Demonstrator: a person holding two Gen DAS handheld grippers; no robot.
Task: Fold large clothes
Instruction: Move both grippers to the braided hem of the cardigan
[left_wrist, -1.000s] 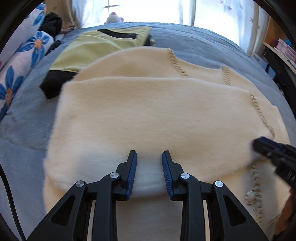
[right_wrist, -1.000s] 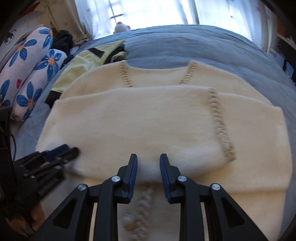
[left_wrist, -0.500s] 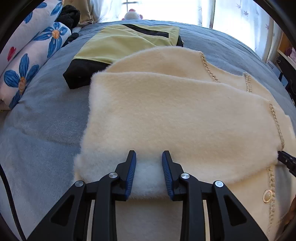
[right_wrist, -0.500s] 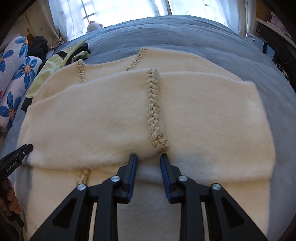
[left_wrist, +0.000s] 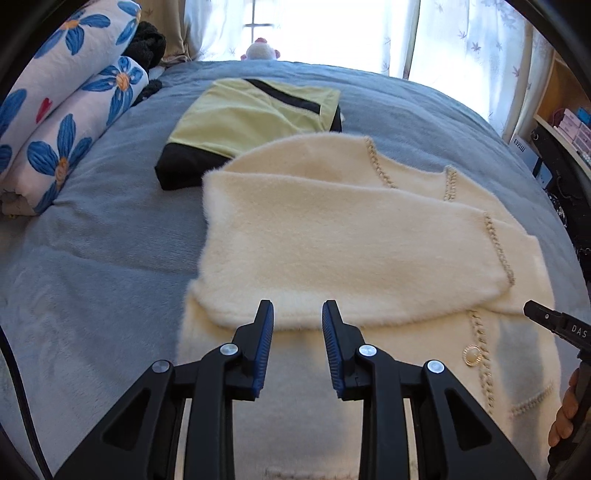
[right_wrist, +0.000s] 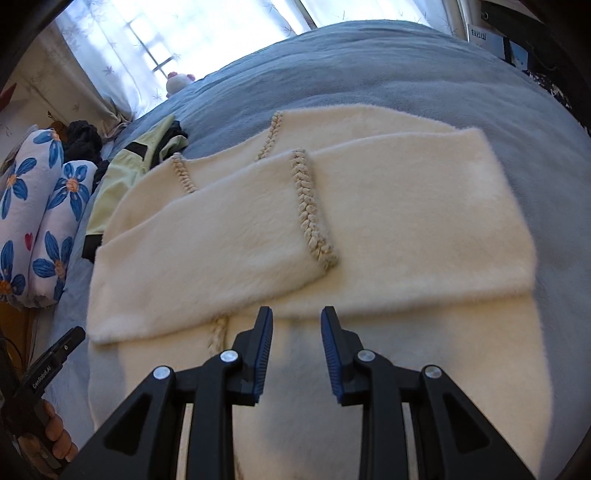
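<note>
- The bed with its grey-blue plush cover (left_wrist: 92, 240) carries everything.
- The fluffy cream cardigan with braided trim (left_wrist: 332, 240) lies flat mid-bed, both sleeves folded across its chest.
- A folded yellow-green and black garment (left_wrist: 251, 118) touches its far edge.
- My left jaws (left_wrist: 297, 317) hang part open over the sleeve edge, holding nothing.
- My right jaws (right_wrist: 296, 321) likewise, part open and empty.

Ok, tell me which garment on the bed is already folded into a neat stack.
The yellow-green and black garment, folded compactly beyond the cream cardigan. The cardigan lies broad, only its sleeves folded across its front.
</note>
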